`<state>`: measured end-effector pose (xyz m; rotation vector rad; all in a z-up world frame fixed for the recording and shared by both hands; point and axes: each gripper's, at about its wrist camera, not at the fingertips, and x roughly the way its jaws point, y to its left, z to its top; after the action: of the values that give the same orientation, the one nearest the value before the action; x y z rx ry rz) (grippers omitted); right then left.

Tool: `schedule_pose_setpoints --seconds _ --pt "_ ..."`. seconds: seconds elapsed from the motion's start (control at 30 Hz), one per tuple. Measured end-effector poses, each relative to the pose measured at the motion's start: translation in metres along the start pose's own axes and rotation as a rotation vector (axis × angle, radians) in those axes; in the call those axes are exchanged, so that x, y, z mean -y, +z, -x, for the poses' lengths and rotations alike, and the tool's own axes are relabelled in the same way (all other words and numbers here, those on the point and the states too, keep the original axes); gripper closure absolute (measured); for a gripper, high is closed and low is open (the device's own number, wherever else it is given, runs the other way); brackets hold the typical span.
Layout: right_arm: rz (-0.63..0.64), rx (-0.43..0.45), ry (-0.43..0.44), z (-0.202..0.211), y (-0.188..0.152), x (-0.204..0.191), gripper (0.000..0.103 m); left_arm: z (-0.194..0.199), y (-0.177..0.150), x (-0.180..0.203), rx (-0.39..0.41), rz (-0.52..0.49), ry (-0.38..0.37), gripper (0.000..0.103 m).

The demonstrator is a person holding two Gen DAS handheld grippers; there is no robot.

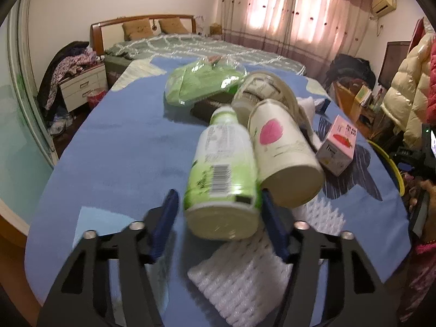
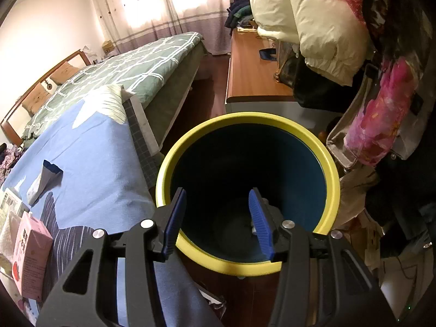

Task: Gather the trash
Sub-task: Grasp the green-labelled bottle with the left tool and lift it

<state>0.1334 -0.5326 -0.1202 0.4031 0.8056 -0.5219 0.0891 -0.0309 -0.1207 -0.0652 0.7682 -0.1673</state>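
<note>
A green-and-white plastic bottle (image 1: pixel 220 169) lies base-first toward me on the blue cloth. My left gripper (image 1: pixel 219 194) is shut on it, the blue pads at either side of its lower body. Beside it lie a white cup with a pink leaf (image 1: pixel 283 152), a pink carton (image 1: pixel 338 144), a crushed beige cup (image 1: pixel 259 90), green plastic packaging (image 1: pixel 201 81) and white foam netting (image 1: pixel 245 278). My right gripper (image 2: pixel 217 190) hangs open with nothing between its fingers, over the mouth of a dark bin with a yellow rim (image 2: pixel 245 120).
The blue-clothed table (image 1: pixel 122 150) stands at the foot of a green bed (image 2: pixel 130 65). A torn sachet (image 2: pixel 41 179) and the pink carton (image 2: pixel 32 259) lie near the table edge by the bin. A wooden desk (image 2: pixel 253 70) and hanging coats (image 2: pixel 313 13) crowd the right.
</note>
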Motion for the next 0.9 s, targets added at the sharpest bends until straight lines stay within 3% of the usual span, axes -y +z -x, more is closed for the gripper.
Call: schedule_pose_setpoints --seconds 0.27,0.5,0.9 --pt "0.006 0.0 -0.001 -0.001 0.0 -0.001 0.056 0.024 0.016 0.002 0.082 -0.06 0.016 0.05" --pt "0.012 -0.001 0.007 -0.002 -0.001 -0.007 0.056 0.06 0.059 0.002 0.196 -0.107 0.064 0.051" --pt "0.018 -0.01 0.014 -0.007 0.0 -0.008 0.056 0.028 0.106 -0.004 0.233 -0.102 0.117 0.051"
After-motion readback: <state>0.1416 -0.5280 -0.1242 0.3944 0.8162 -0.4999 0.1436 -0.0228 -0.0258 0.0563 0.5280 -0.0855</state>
